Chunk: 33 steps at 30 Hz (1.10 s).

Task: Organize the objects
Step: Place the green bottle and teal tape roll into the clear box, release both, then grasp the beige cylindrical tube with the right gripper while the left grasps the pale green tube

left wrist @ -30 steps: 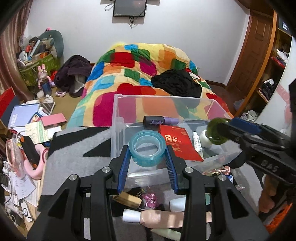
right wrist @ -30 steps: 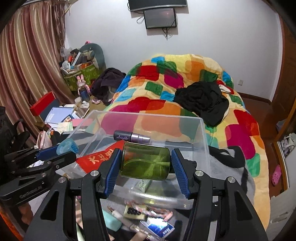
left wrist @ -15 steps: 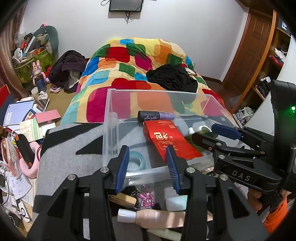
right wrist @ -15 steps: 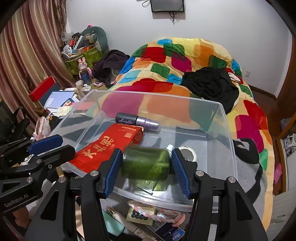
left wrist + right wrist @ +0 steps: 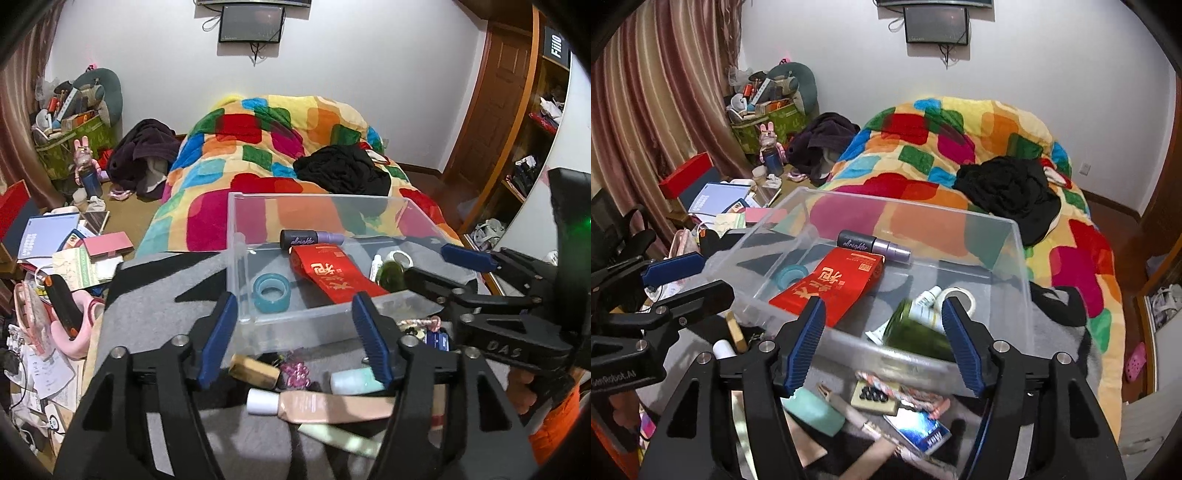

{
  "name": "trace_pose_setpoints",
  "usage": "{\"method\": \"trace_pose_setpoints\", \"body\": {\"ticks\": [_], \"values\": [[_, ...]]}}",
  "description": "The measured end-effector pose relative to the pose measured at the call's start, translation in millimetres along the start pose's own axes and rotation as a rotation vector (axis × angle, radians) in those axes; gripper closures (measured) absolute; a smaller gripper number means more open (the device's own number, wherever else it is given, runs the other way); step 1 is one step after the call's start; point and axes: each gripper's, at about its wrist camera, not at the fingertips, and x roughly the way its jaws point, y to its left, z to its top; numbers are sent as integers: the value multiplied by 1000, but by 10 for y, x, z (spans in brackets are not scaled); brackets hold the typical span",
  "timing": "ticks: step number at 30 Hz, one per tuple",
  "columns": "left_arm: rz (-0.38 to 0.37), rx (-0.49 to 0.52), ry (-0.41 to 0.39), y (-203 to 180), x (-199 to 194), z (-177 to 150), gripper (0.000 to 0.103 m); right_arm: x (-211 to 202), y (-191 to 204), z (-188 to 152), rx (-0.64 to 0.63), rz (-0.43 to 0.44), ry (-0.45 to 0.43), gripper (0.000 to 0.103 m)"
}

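Both claws stood spread wide with nothing between their blue pads. Ahead of the left gripper [image 5: 295, 332], the teal ring of tape [image 5: 271, 293] lay flat on the floor of the clear plastic bin [image 5: 236, 240], near its front left corner and beyond the fingertips. Ahead of the right gripper [image 5: 882, 341], the dark green glass jar [image 5: 916, 334] lay tilted on its side inside the same bin, against a small white tube [image 5: 925, 301], just past the near wall.

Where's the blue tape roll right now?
The blue tape roll lies flat inside the clear bin, in its near-left corner in the left wrist view, just left of the red packet.
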Motion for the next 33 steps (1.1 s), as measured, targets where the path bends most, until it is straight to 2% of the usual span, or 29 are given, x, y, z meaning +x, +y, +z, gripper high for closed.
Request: {"method": "trace_pose_setpoints", "body": {"ticks": [8, 17, 23, 27, 30, 32, 33], "values": [[17, 24, 41, 69, -25, -252, 36, -295, -33, -185, 4, 0, -39, 40], [7, -45, 112, 218, 39, -615, 36, -428, -123, -627, 48, -9, -9, 40], [0, -68, 116, 5, -61, -824, 36, -428, -77, -923, 66, 13, 36, 40], [-5, -51, 135, -246, -15, -929, 36, -339, 45, -1068, 19, -2, 71, 40], [32, -29, 152, -404, 51, -997, 37, -256, 95, -1108, 13, 4, 93, 40], [89, -23, 146, -454, 87, -1029, 37, -196, 108, -1126, 15, -2, 105, 45], [89, -27, 148, -449, 104, -1039, 37, -152, 96, -1137, 23, -4, 114, 49]]}}
